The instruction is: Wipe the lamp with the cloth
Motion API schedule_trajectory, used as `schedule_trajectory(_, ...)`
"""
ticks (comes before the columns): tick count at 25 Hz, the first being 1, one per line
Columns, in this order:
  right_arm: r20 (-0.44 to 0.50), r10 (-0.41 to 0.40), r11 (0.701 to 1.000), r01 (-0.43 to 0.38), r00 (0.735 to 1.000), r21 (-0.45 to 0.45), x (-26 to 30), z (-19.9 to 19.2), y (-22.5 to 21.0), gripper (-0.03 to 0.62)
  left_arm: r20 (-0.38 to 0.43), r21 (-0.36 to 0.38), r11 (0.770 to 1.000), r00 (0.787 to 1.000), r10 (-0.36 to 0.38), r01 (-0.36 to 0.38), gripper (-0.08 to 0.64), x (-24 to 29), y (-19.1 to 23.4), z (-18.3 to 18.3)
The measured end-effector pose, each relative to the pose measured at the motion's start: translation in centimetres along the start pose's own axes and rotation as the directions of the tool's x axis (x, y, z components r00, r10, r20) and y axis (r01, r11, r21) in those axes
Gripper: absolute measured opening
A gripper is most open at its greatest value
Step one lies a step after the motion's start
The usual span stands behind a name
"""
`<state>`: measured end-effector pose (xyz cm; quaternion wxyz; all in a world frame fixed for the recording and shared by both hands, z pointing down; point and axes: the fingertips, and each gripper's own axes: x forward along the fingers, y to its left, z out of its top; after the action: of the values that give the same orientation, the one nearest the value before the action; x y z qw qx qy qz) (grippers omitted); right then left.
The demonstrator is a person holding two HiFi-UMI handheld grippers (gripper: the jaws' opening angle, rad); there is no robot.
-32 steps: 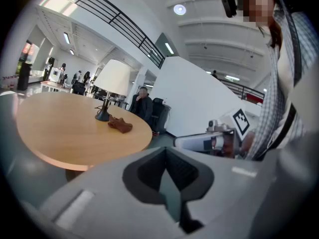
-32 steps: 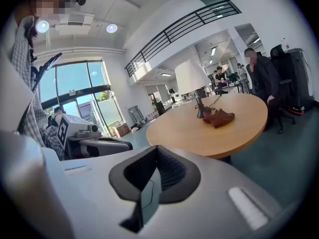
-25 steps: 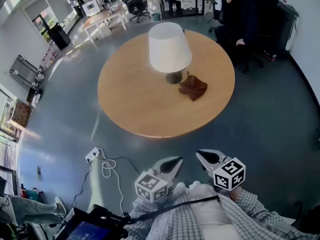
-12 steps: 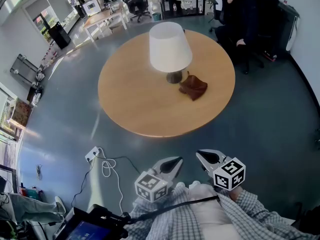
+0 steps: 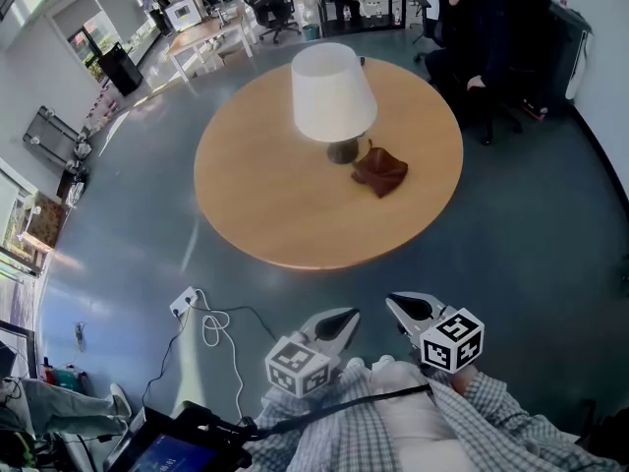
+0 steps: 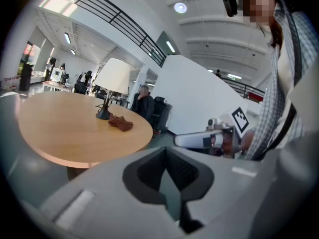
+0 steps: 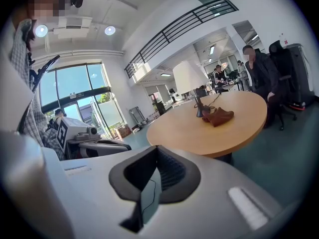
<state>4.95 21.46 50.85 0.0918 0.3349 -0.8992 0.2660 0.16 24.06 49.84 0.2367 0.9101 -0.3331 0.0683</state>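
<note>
Not begun, by the look of it: finds the cloth [image 5: 380,172] crumpled on the round worktop [image 5: 265,195], just beside the foot of the lamp [image 5: 334,91], touched by nothing. Holds the left tool [image 5: 341,323] and the right tool [image 5: 403,311] low by the body, well apart from the worktop, each with jaws pressed together on nothing. Leaves everything to do: reaching in, picking up the cloth, rubbing down shade and stem. From the head view, gives the whole layout from above, plus a white cable [image 5: 209,330] on the floor. From the left gripper view, shows the lamp's thin stem under the shade. From the right gripper view, adds a tall glass front [image 7: 75,93], seen nowhere else.
</note>
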Motion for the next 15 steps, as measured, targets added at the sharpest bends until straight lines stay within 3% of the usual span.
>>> schedule_trajectory(15, 0.008, 0.007, 1.000, -0.007, 1.000, 0.008, -2.5, 0.3, -2.9, 0.005, 0.055, -0.012, 0.999, 0.997, 0.051, -0.051, -0.002, 2.0, -1.1, 1.3)
